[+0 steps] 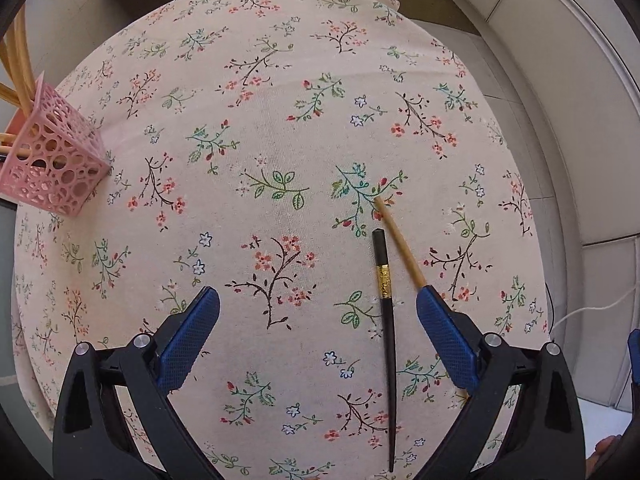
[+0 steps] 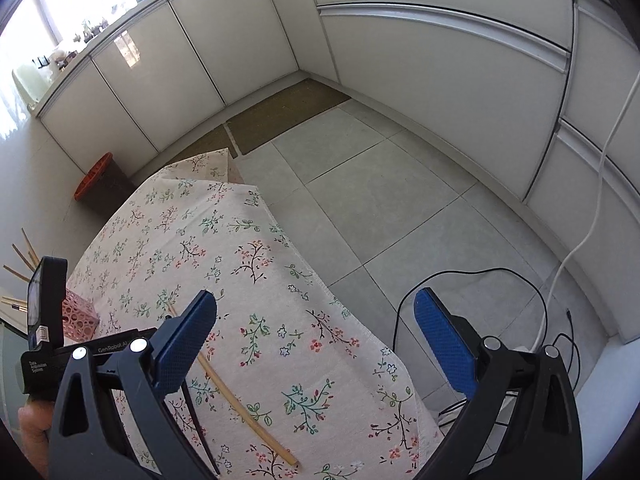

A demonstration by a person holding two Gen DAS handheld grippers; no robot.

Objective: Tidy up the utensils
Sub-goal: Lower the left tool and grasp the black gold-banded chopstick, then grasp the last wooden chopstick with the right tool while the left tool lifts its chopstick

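Both the left gripper [image 1: 318,316] and right gripper [image 2: 316,320] gape empty. Black chopstick [image 1: 386,344] and bamboo chopstick [image 1: 400,242] lie near the table's right edge: light, stiff, probably slippery; pinch mid-shaft.

I take the pink basket [image 1: 52,160] as my mark; it stands at the far left edge of the floral cloth [image 1: 280,120], with bamboo sticks [image 1: 16,64] leaning out of its top, so the way in from above is partly crowded. From the basket rightward the cloth lies bare across its whole middle and far end, and my left gripper [image 1: 318,320], jaws spread wide, has free passage there. Well to the right of the basket, a black chopstick [image 1: 386,340] and a bamboo chopstick [image 1: 400,244] lie side by side, close but apart; the bamboo one runs under my right-hand finger [image 1: 444,336]. Farther still from the basket, my right gripper [image 2: 316,326] hangs past the cloth's edge over open floor tiles [image 2: 380,200], where cables [image 2: 480,280] trail.
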